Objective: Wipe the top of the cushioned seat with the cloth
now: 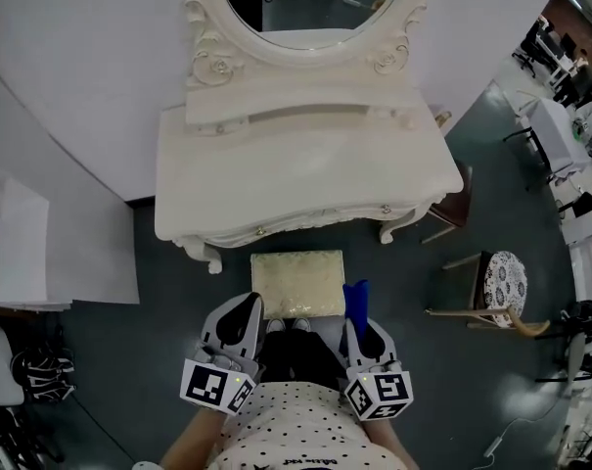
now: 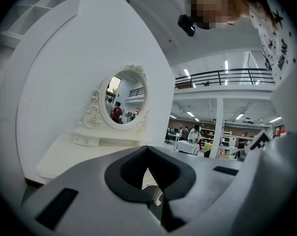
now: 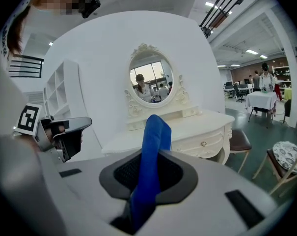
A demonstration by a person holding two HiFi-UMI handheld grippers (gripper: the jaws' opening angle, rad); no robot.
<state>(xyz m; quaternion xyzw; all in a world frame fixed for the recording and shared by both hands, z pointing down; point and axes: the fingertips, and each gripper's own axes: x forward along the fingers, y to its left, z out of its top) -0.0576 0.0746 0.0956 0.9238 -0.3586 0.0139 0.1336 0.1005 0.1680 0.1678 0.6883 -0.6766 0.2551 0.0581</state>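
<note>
Blue cloth pinched in right hand-held gripper (left hand-held gripper pressed together) near cream cushioned seat

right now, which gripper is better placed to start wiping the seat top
Right. The right gripper is shut on the blue cloth and hangs by the near right corner of the cushioned seat. The left gripper is shut with nothing between its jaws.

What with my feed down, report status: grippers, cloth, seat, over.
Left gripper shut, empty. Right gripper shut on blue cloth, cloth sticking up. Cushioned seat ahead by dressing table, top bare. Nothing in the way.
</note>
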